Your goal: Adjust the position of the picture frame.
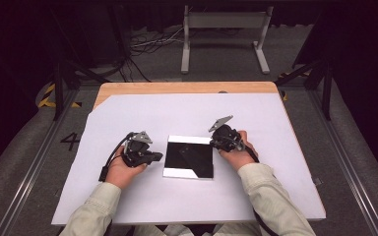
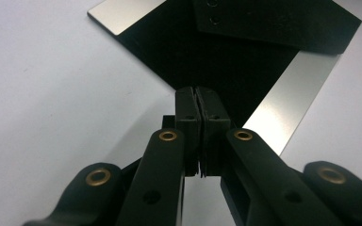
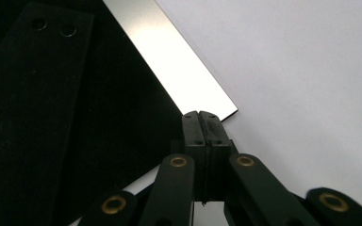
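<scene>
**Both grippers pressed shut at the edges of one mirrored plate**

Your left gripper (image 1: 153,157) has its two black jaws pressed flat together with nothing between them. In the left gripper view (image 2: 198,106) their tips sit at a corner of the plate, though you cannot tell from here whether they touch it. Your right gripper (image 1: 215,142) is the same: jaws closed pad to pad and empty. In the right gripper view (image 3: 201,123) its tips lie just beside the plate's corner. The jaw arms are matte black, with brass-coloured rivets at the joints, and each gripper carries one grey three-cornered plate on top.

Between the two grippers lies the single plate (image 1: 189,157), a flat square with a glossy, mirror-like face. Most of it reflects dark, while bright silvery bands show along its near and far edges (image 2: 290,106) (image 3: 179,70). In its surface you see a dark strip with two small round holes.

The plate rests on one smooth white sheet (image 1: 177,113) that covers most of the wooden table (image 1: 187,87), whose pale wood shows along the far edge.
</scene>
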The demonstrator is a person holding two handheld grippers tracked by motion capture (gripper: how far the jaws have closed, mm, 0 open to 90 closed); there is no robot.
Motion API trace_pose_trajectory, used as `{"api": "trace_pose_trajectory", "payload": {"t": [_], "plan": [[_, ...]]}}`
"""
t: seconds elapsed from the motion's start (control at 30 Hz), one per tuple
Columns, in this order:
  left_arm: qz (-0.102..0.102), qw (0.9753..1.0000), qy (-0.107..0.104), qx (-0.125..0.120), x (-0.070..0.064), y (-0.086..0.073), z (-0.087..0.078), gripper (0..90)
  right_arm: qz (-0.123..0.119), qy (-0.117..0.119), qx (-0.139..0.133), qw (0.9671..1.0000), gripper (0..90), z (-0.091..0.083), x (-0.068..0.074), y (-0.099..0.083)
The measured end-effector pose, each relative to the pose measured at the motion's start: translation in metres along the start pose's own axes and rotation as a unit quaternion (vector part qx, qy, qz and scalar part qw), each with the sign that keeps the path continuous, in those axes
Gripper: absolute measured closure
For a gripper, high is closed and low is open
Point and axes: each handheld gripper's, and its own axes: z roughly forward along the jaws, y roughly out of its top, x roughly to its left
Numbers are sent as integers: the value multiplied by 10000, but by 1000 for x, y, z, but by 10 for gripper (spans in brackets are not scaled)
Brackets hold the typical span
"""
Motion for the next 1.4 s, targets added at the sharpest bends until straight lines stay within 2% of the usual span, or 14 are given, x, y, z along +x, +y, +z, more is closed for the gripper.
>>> {"api": "trace_pose_trajectory", "payload": {"t": [0.23, 0.4, 0.47, 0.53, 0.6, 0.7, 0.77, 0.97, 1.07, 1.2, 1.27, 1.4], "plan": [[68, 10000, -8, -9, -1, 1, 2, 885, 209, 63, -205, 9996, 900, 6, -4, 3], [117, 9999, 9, -28, -3, 2, 1, 881, 119, 78, -266, 9995, 900, 6, -4, 2], [126, 9999, 0, -40, -3, 2, 0, 879, 153, 122, -321, 9993, 900, 4, -3, 0], [160, 9998, 11, -97, -5, 1, -2, 876, 210, 216, -448, 9985, 900, -3, -1, -2], [219, 9997, 27, -67, -7, -2, -4, 871, 160, 253, -524, 9982, 900, -11, 2, -4], [245, 9996, 35, -122, -9, -5, -10, 867, 46, 314, -689, 9971, 900, -26, 5, -9], [315, 9993, 46, -178, -11, -5, -14, 864, 54, 366, -770, 9963, 900, -32, 7, -12], [729, 9972, -2, -187, -15, -6, -15, 847, -119, 754, -1001, 9920, 900, -47, 11, -27], [806, 9966, -7, -173, -16, -6, -17, 842, -228, 836, -998, 9912, 900, -53, 10, -29], [796, 9965, -73, -222, -12, -7, -21, 835, -274, 965, -1041, 9895, 900, -58, 7, -31], [723, 9970, -116, -261, -8, -9, -23, 830, -307, 1076, -976, 9889, 900, -58, 5, -33], [646, 9973, -177, -308, -2, -11, -26, 823, -305, 1154, -951, 9883, 900, -60, 3, -36]]}}
